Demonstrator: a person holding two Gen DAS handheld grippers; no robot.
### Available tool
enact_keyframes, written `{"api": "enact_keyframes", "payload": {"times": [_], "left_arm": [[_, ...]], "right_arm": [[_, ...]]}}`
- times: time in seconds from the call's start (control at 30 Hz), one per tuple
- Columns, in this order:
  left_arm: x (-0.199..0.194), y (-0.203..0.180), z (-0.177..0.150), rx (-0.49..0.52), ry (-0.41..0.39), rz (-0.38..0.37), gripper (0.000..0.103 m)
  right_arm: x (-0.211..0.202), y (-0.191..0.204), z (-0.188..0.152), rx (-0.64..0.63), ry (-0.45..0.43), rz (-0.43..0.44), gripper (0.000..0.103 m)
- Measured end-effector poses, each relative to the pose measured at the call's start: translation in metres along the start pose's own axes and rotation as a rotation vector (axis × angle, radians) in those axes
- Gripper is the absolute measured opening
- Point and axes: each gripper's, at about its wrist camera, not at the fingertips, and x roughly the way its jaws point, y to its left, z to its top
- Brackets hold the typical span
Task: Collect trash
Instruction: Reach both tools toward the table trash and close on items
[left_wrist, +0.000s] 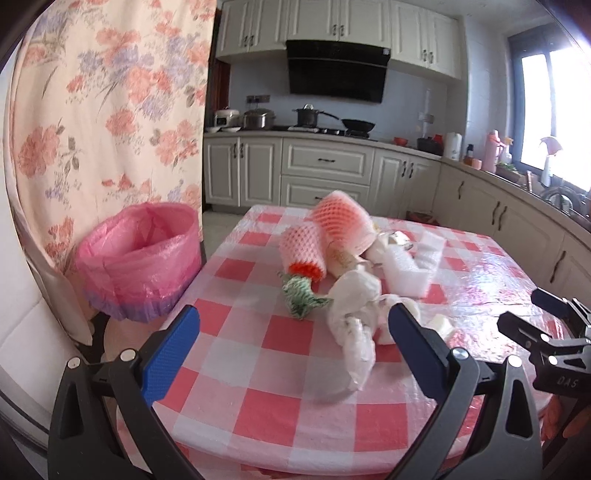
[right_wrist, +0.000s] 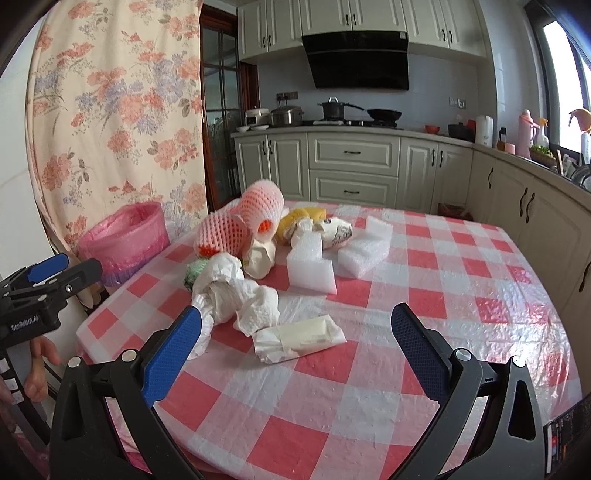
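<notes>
A heap of trash lies on the red-and-white checked table (left_wrist: 258, 369): pink foam fruit nets (left_wrist: 332, 221), a green net (left_wrist: 301, 301), crumpled white paper (left_wrist: 354, 314), white foam blocks (right_wrist: 364, 240) and a flat white wrapper (right_wrist: 299, 338). A bin lined with a pink bag (left_wrist: 136, 254) stands left of the table, also in the right wrist view (right_wrist: 125, 240). My left gripper (left_wrist: 295, 350) is open and empty, just short of the paper. My right gripper (right_wrist: 295, 350) is open and empty, just short of the wrapper.
A floral curtain (left_wrist: 103, 110) hangs behind the bin. Kitchen cabinets (left_wrist: 325, 166) with a stove, pots and bottles run along the back and right. A yellow item (right_wrist: 295, 218) lies behind the nets. The table's rounded front edge is close below both grippers.
</notes>
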Motion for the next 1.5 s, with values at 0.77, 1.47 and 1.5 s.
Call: {"api": "enact_keyframes", "payload": {"times": [0.77, 1.47, 1.5], "left_arm": [[0.103, -0.008, -0.016, 0.018, 0.171, -0.046, 0.098], [0.165, -0.058, -0.011, 0.075, 0.240, 0.004, 0.084], [0.167, -0.058, -0.010, 0.074, 0.242, 0.008, 0.083]], "right_arm": [[0.116, -0.005, -0.017, 0.058, 0.268, -0.061, 0.096], [0.103, -0.060, -0.018, 0.161, 0.271, -0.132, 0.090], [0.105, -0.059, -0.017, 0.157, 0.274, -0.130, 0.090]]}}
